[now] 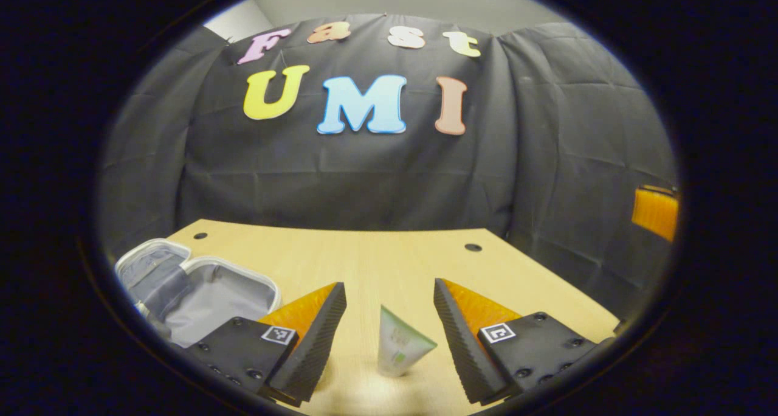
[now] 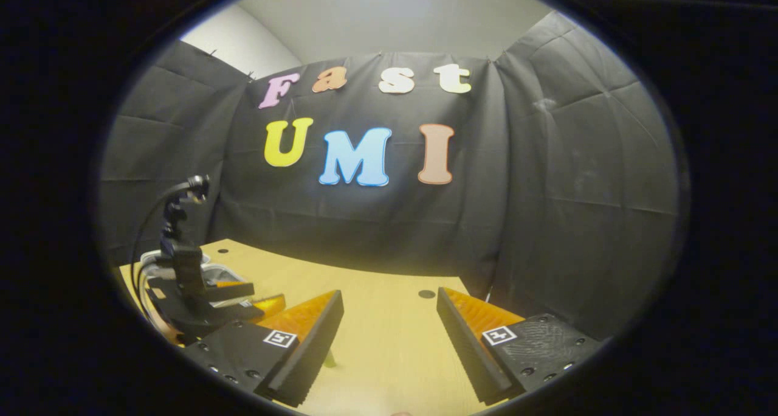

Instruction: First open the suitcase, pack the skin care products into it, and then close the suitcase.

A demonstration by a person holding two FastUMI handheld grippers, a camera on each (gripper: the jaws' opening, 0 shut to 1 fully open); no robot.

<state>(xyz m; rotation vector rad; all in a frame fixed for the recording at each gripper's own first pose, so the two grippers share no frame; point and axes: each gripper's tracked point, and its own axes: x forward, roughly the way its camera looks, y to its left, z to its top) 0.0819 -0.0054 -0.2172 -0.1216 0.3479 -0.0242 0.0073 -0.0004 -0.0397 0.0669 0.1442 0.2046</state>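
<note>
- Lower left of the left gripper view, we've got the suitcase [image 1: 200, 285] lying open on the wooden table [image 1: 377, 252]. It's a small white-rimmed case with a grey lining, and as far as we can see nothing is in it.
- Bottom centre of that same view, the skin care tube [image 1: 398, 343] stands between the two fingers of the left gripper [image 1: 389, 337]. The jaws are spread wide and neither finger touches the tube, with gaps on both sides.
- The tube looks pale green with a whitish lower part; it stands on its cap end with the flat crimped end up, tilted a bit. We can't make out the label.
- In the right gripper view, the right gripper [image 2: 389, 343] is also spread wide over bare table, gripping nothing. At the lower left of that frame we see the left gripper [image 2: 200, 294] from the side, cable trailing.
</note>
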